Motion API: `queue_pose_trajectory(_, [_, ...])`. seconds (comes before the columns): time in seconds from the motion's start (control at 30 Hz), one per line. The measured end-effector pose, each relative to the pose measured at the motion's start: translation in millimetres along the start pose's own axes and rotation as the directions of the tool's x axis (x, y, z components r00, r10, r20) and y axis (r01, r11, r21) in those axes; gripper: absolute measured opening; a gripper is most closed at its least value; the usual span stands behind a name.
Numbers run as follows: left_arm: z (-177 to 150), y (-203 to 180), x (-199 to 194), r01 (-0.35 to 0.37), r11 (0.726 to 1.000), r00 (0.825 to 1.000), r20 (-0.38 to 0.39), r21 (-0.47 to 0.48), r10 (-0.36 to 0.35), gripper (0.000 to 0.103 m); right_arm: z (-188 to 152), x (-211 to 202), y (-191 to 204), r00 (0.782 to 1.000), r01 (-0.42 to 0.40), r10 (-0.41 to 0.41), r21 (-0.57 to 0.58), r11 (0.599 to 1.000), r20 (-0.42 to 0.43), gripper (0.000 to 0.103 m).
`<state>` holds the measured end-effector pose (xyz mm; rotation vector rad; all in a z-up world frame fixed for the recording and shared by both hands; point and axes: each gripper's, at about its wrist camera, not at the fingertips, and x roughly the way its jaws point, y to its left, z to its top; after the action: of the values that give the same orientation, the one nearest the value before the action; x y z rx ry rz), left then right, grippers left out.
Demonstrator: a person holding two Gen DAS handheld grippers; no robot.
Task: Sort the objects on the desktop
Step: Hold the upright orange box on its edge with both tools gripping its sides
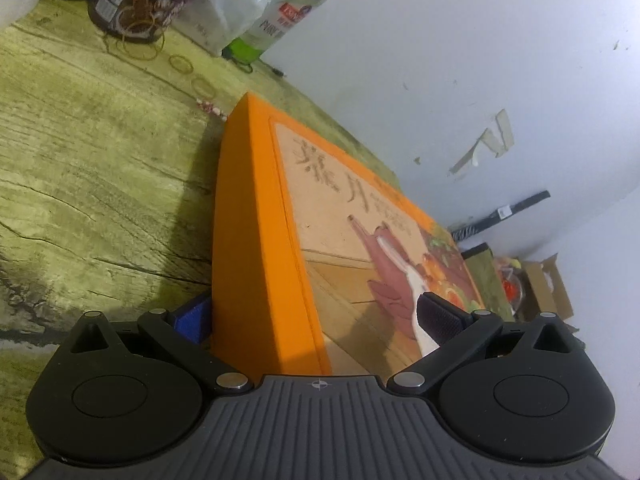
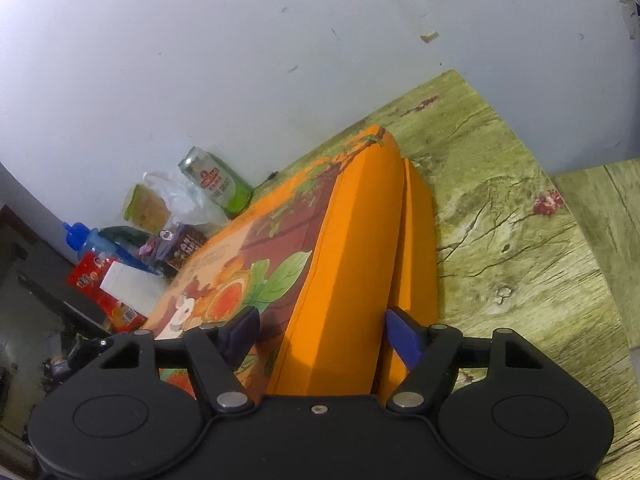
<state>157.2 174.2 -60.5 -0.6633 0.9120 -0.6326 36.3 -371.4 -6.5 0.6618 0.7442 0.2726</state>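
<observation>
Orange cardboard fills both views: a flat gift box point(image 1: 256, 240) lies on the wood-grain table point(image 1: 88, 168) by the white wall point(image 1: 460, 60). The left gripper point(image 1: 312, 316) tilts down over one end, one pad on the printed lid, the other low at the side wall, clamping that edge. The right gripper point(image 2: 320, 332) slants down at the opposite end, straddling the lid's side; whether its pads press I cannot tell. A green can point(image 2: 218, 186) stands by the wall.
</observation>
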Motion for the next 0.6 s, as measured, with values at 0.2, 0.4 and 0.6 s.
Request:
queue_pose_trajectory(0.2, [6.4, 1.7, 4.3, -0.017, 1.0, 1.0, 0.011, 0.021, 0.017, 0.103, 6.2, -5.1, -9.1, 0.997, 0.052, -0.054, 0.037, 0.998, 0.051, 0.091])
queue_pose_trajectory(0.4, [14.3, -1.4, 12.0, -0.039, 0.998, 0.998, -0.047, 0.049, 0.042, 0.103, 10.5, 10.6, -21.2, 0.999, 0.042, -0.043, 0.066, 0.997, 0.012, 0.095])
queue_pose_trajectory(0.6, [29.3, 5.6, 8.6, -0.054, 0.999, 0.995, -0.085, 0.003, 0.054, 0.103, 15.7, 27.7, -24.4, 0.999, -0.004, 0.007, 0.07, 0.998, -0.038, 0.095])
